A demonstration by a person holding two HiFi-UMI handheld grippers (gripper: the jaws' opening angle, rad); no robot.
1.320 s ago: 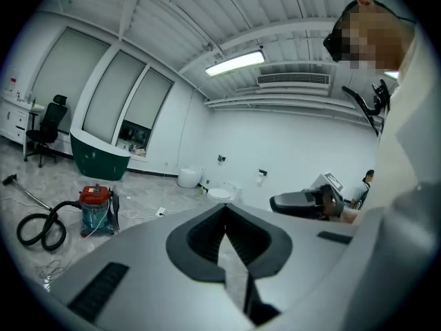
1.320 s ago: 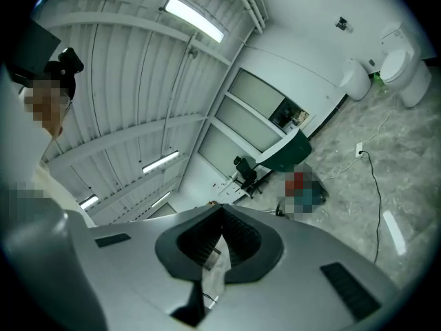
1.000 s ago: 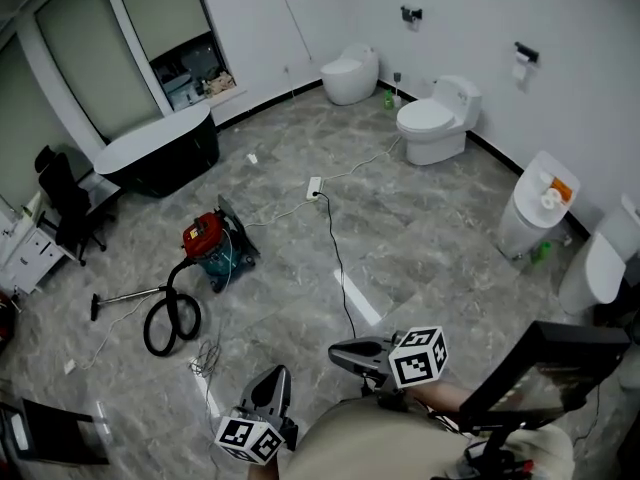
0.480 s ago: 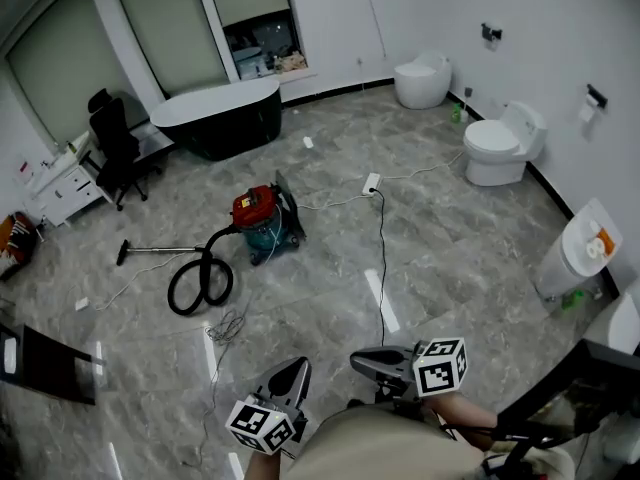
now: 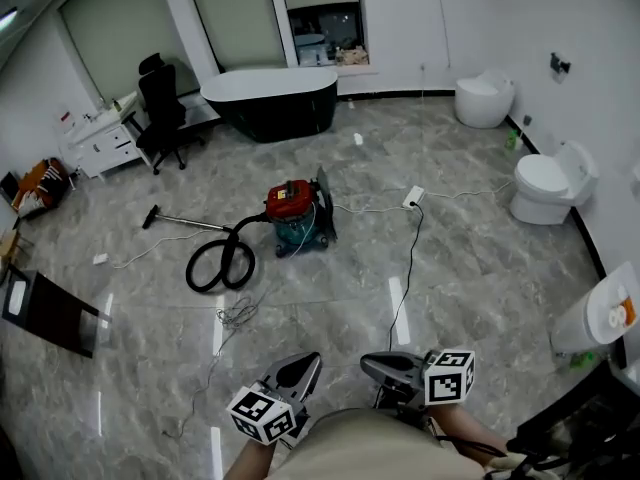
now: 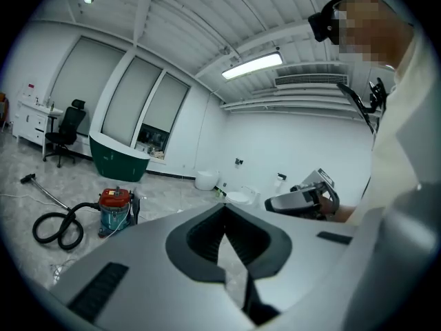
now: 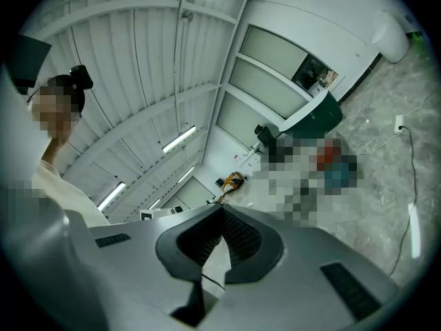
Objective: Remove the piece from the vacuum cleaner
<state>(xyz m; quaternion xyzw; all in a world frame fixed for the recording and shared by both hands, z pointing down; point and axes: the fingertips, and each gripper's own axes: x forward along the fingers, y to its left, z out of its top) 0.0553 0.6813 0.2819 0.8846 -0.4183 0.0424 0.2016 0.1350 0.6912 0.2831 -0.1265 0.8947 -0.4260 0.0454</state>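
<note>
Marble bathroom floor (image 5: 480,268), nothing in hand.
Left gripper (image 5: 300,367) and right gripper (image 5: 370,364) both pressed together, empty; vacuum cleaner (image 5: 297,214) well ahead.

Head view: vacuum cleaner (image 5: 297,218) too small to tell how its hose (image 5: 220,263) joins the body. White fixture (image 5: 600,320) cut by right edge; black frame (image 5: 575,428) cut by bottom-right corner. Rear of left gripper (image 5: 297,370) and right gripper (image 5: 388,366) hidden by person's torso (image 5: 365,446)

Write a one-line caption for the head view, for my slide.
Left tool and right tool, both shut and empty, far from the red vacuum cleaner.
</note>
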